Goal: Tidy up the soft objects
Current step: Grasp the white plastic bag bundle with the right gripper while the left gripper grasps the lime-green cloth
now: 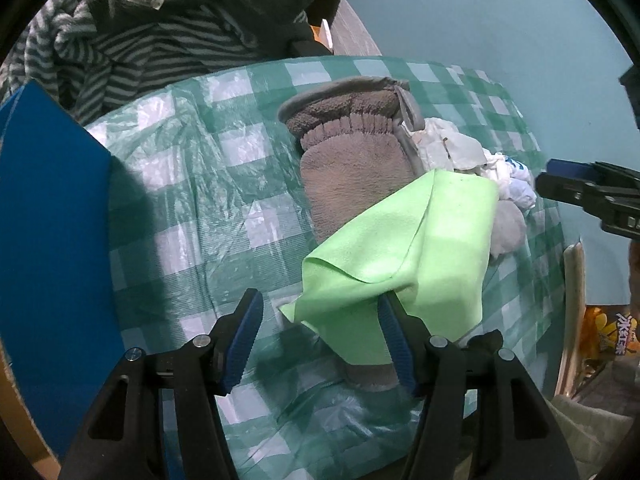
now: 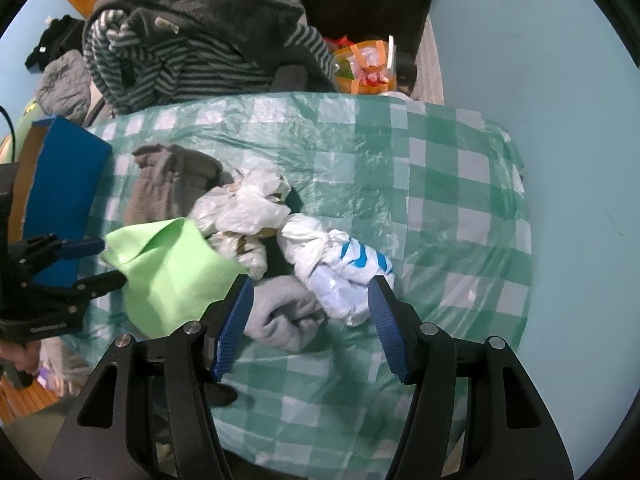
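Observation:
A light green cloth (image 1: 404,256) lies draped over a brown plush mitt (image 1: 352,160) on the checked table; its near corner rests against the right finger of my open left gripper (image 1: 320,312). In the right wrist view the green cloth (image 2: 168,268) is at the left, with my left gripper (image 2: 94,264) beside its edge. My right gripper (image 2: 310,296) is open above a grey plush cloth (image 2: 280,312) and a white bag with blue stripes (image 2: 340,272). A crumpled white plastic bag (image 2: 244,208) lies behind. My right gripper also shows at the right edge of the left wrist view (image 1: 580,192).
A blue box (image 1: 52,240) stands at the table's left side, also in the right wrist view (image 2: 64,184). Striped and dark clothes (image 1: 152,40) are piled behind the table (image 2: 440,184). An orange bag (image 2: 368,64) sits at the back. The table's right edge drops off.

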{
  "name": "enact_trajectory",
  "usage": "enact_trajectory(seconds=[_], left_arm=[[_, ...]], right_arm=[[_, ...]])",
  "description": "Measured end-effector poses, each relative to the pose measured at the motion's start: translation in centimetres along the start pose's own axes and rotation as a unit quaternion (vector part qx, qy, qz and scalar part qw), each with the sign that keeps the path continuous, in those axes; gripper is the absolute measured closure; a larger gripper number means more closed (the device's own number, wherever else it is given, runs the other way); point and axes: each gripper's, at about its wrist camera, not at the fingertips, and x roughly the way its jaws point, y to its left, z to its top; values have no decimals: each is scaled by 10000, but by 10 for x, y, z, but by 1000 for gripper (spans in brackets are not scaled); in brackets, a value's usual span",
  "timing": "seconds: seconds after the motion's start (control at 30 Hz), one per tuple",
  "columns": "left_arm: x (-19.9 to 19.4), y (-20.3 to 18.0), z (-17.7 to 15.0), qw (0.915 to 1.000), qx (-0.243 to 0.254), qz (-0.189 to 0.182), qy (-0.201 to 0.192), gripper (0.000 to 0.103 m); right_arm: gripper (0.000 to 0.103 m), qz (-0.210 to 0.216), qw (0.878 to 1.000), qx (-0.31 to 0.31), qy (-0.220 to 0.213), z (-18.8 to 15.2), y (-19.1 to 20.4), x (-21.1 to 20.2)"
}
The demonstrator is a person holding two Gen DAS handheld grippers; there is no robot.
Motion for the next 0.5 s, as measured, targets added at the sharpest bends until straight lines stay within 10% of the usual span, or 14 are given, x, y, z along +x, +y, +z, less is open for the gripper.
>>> enact_trajectory(seconds=[0.5], left_arm=[[8, -9, 4, 9994, 19, -291, 184, 93]], right_arm=[[43, -120, 9971, -669, 332, 20, 3, 44]])
